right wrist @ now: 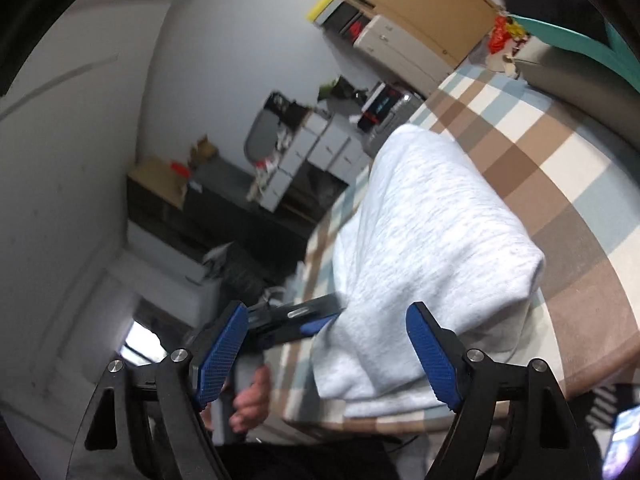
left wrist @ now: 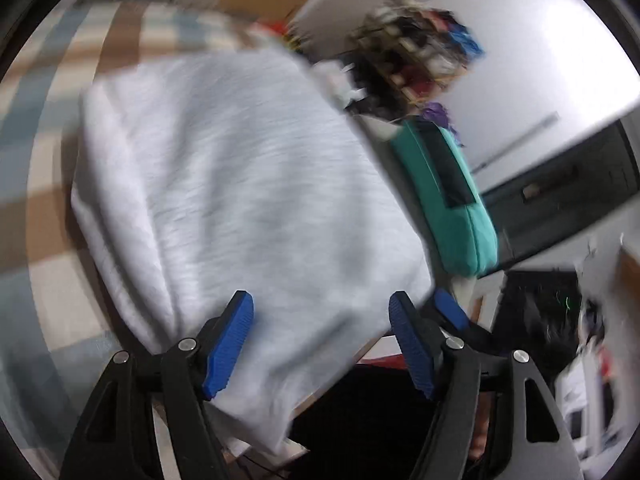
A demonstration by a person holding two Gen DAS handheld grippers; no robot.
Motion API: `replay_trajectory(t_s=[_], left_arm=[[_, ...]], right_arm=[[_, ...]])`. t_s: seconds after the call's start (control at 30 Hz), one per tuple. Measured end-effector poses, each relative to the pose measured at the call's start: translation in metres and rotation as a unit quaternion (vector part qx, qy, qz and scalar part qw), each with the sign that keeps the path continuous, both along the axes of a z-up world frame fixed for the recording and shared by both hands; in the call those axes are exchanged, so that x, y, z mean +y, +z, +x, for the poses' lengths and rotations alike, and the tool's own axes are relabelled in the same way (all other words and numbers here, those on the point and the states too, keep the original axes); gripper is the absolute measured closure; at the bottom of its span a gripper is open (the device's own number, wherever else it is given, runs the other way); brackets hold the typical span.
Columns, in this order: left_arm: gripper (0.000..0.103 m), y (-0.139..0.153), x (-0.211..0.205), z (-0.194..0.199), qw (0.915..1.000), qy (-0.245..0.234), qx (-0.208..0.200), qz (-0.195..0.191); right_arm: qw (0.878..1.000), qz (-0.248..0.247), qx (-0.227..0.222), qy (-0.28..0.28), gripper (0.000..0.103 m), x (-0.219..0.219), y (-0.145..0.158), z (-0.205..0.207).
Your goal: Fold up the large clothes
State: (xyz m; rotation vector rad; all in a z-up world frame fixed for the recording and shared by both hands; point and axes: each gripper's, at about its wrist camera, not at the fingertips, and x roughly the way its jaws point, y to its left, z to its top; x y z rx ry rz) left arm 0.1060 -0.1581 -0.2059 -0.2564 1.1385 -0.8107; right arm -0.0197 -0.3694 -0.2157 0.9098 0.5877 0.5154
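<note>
A light grey garment [left wrist: 240, 184] lies folded in a thick bundle on the checked cloth of the table [left wrist: 44, 208]. It also shows in the right wrist view [right wrist: 432, 240], hanging a little over the near table edge. My left gripper [left wrist: 320, 340] is open, its blue pads on either side of the bundle's near edge, holding nothing. My right gripper [right wrist: 328, 352] is open just in front of the bundle's near end. The left gripper [right wrist: 296, 320] shows in the right wrist view, reaching in under the bundle's left side. The right gripper's blue fingertip [left wrist: 452, 308] shows at the bundle's right corner.
A teal bag [left wrist: 448, 200] stands right of the garment. The checked table [right wrist: 560, 152] runs back to beige drawers [right wrist: 400, 52] and cluttered shelves [left wrist: 420, 56]. A dark cabinet [right wrist: 192, 208] and white drawers [right wrist: 316, 152] stand to the left. My hand [right wrist: 252, 400] is below the table edge.
</note>
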Motion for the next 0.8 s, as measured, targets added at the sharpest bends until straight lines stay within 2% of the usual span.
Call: replay_trajectory(t_s=[0.07,0.13,0.2,0.23,0.3,0.37,0.4,0.47,0.57,0.6,0.67,0.73,0.8], left_arm=[[0.037,-0.013,-0.019,-0.010,0.9977,-0.028,-0.012,0.060],[0.038,-0.044,-0.033,-0.011,0.9914,-0.038,-0.008,0.125],[0.038,-0.056,-0.038,-0.011,0.9900,-0.030,-0.016,0.137],[0.038,-0.055,-0.040,-0.012,0.9892,-0.025,-0.018,0.143],[0.037,-0.048,-0.044,-0.020,0.9870,-0.024,-0.027,0.156],[0.037,-0.030,-0.046,-0.027,0.9902,-0.019,-0.025,0.136],[0.037,-0.018,-0.047,-0.029,0.9936,-0.028,-0.022,0.107],[0.037,0.005,-0.044,-0.032,0.9979,-0.055,-0.029,0.020],[0.037,0.012,-0.054,-0.031,0.9931,-0.106,-0.036,-0.035],[0.037,0.006,-0.063,-0.028,0.9910,-0.125,-0.027,-0.038],[0.037,-0.016,-0.076,-0.021,0.9916,-0.128,0.006,-0.019],[0.037,-0.049,-0.084,-0.008,0.9905,-0.119,0.069,0.000],[0.038,-0.069,-0.082,-0.004,0.9869,-0.100,0.125,-0.017]], right_arm=[[1.000,0.017,-0.003,-0.012,0.014,-0.005,-0.003,-0.003],[0.999,0.036,-0.001,-0.022,0.013,-0.012,-0.008,-0.003],[0.999,0.039,0.007,-0.028,0.013,-0.021,-0.011,-0.001],[0.999,0.041,0.008,-0.027,0.013,-0.037,-0.006,-0.005],[0.999,0.039,0.006,-0.031,0.013,-0.042,-0.003,-0.011],[0.998,0.039,0.001,-0.040,0.013,-0.048,-0.002,-0.015],[0.998,0.043,0.000,-0.041,0.013,-0.049,-0.003,-0.017],[0.998,0.049,0.003,-0.044,0.012,-0.053,-0.007,-0.015],[0.997,0.059,0.008,-0.040,0.012,-0.057,-0.010,-0.012],[0.997,0.063,0.011,-0.038,0.012,-0.057,-0.012,-0.011],[0.996,0.074,0.015,-0.036,0.012,-0.059,-0.015,-0.011],[0.996,0.080,0.019,-0.043,0.012,-0.061,-0.016,-0.012],[0.996,0.080,0.017,-0.047,0.012,-0.063,-0.016,-0.015]])
